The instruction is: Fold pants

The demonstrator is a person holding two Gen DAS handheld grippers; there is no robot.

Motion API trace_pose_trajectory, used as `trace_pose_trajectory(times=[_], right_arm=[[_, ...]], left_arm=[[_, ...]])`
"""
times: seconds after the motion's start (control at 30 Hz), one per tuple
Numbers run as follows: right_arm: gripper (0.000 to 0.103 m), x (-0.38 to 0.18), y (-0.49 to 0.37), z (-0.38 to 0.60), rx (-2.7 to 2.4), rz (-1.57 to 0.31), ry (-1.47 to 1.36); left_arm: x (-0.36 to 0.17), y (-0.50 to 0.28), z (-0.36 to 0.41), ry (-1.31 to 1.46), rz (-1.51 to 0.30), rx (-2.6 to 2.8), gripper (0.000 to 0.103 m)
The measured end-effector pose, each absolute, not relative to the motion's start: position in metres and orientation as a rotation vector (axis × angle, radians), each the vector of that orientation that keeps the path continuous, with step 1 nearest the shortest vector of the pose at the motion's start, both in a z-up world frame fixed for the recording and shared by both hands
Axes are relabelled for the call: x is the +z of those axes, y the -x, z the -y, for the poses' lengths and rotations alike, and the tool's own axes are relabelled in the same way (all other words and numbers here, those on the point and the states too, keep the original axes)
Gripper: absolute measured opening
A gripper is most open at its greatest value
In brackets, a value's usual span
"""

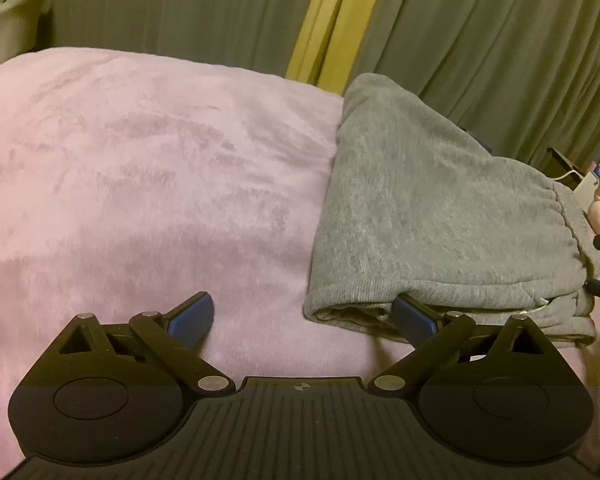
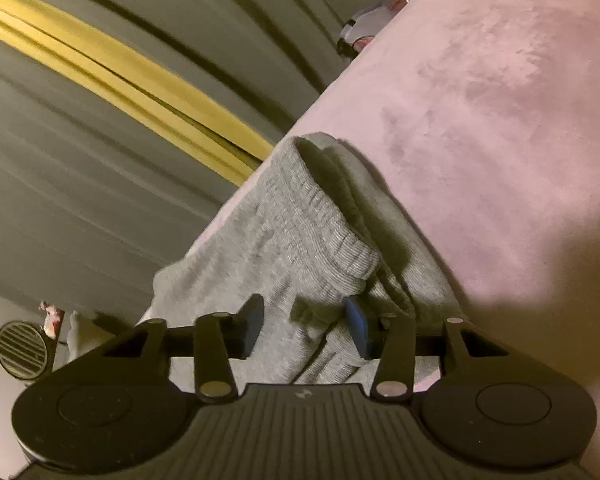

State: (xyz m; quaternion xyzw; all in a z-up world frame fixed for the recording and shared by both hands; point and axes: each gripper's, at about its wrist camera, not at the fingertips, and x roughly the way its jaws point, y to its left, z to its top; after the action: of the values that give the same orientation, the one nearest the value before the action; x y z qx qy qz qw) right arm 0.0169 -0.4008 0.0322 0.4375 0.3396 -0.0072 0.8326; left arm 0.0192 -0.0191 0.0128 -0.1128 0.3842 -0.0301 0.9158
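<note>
The grey pants [image 1: 428, 216] lie folded in a stacked bundle on the pink blanket [image 1: 140, 168] covering the bed, near its edge by the grey curtain [image 1: 480, 40]. Left gripper [image 1: 304, 316]: fingers spread, right pad touching the bundle's near edge. Right gripper [image 2: 304, 326]: fingers spread around the ribbed waistband [image 2: 332, 232], not pinching.

Grey pants [image 2: 300, 236] are seen lying folded on a pink-covered bed [image 2: 500, 120], the ribbed waistband uppermost. The right hand-held gripper [image 2: 305, 326] is held spread over the fabric, with cloth bunched between its blue-padded fingers [image 2: 358, 322]. Grey-and-yellow curtains [image 2: 100, 100] are seen behind.
</note>
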Motion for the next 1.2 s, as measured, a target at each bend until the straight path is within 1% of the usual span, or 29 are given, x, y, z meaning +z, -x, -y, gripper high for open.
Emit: trace_pose_trajectory(times=[0.27, 0.7, 1.03, 1.1, 1.2], right_arm=[[0.05, 0.038, -0.017, 0.394, -0.055, -0.749, -0.892], [0.05, 0.037, -0.007, 0.399, -0.069, -0.754, -0.946], [0.05, 0.028, -0.016, 0.408, -0.075, -0.7, -0.989], [0.052, 0.026, -0.021, 0.406, -0.087, -0.697, -0.991], [0.052, 0.025, -0.026, 0.403, -0.098, -0.675, -0.979]], left_arm=[[0.012, -0.02, 0.018, 0.231, -0.791, -0.062, 0.1], [0.011, -0.02, 0.019, 0.229, -0.791, -0.057, 0.101], [0.009, -0.021, 0.019, 0.224, -0.793, -0.053, 0.102], [0.008, -0.021, 0.02, 0.219, -0.795, -0.052, 0.102], [0.006, -0.022, 0.021, 0.202, -0.797, -0.049, 0.102]])
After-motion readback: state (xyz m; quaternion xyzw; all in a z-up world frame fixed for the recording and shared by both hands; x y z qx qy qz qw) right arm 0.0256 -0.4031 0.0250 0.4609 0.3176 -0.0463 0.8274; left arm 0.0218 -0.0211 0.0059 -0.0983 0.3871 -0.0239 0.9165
